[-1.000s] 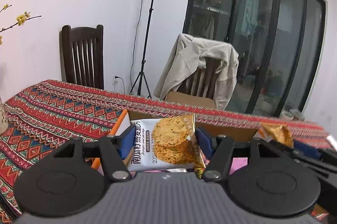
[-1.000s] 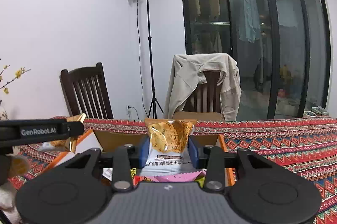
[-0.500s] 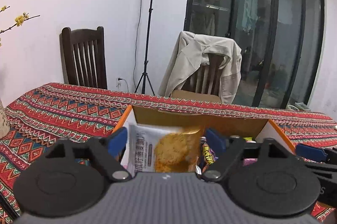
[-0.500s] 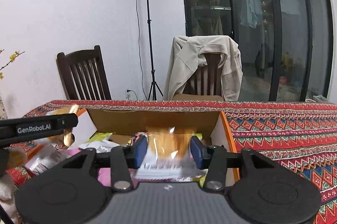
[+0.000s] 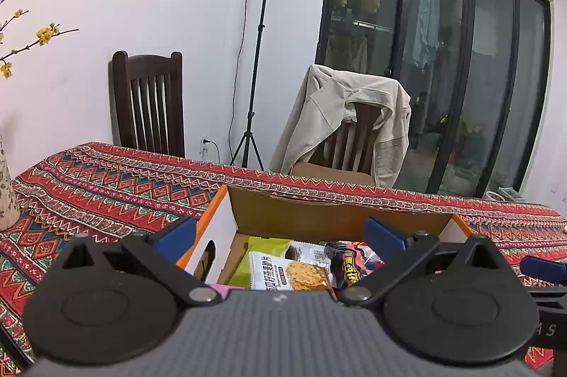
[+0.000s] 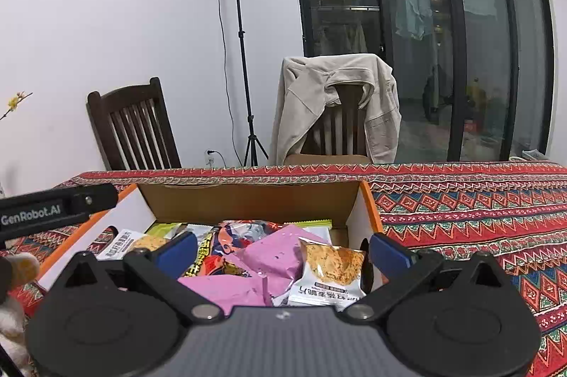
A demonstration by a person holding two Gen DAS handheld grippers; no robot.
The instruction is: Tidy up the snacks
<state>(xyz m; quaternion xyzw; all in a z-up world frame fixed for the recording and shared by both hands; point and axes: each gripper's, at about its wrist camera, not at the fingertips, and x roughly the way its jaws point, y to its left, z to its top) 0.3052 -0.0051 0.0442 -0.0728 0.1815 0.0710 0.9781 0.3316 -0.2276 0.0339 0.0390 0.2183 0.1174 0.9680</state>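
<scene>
An open cardboard box [image 5: 319,214] with orange rims stands on the patterned table; in the right wrist view its far wall [image 6: 248,203] faces me. Inside lie several snack packets. A white cracker packet [image 5: 287,274] lies at the box's left, and another white cracker packet [image 6: 329,274] lies at its right beside pink packets [image 6: 276,256]. My left gripper [image 5: 280,235] is open and empty above the box. My right gripper [image 6: 283,249] is open and empty above the box. The left gripper's arm [image 6: 53,210] shows at the left of the right wrist view.
A red patterned tablecloth [image 5: 106,185] covers the table. Two wooden chairs stand behind it, one bare [image 5: 149,104] and one with a beige jacket [image 5: 347,114]. A light stand [image 5: 255,57] and dark glass doors [image 5: 460,75] are at the back. A vase [image 5: 5,192] is at far left.
Both grippers opened and let go of their cracker packets, which now lie in the box. Both grippers stay over the box.
</scene>
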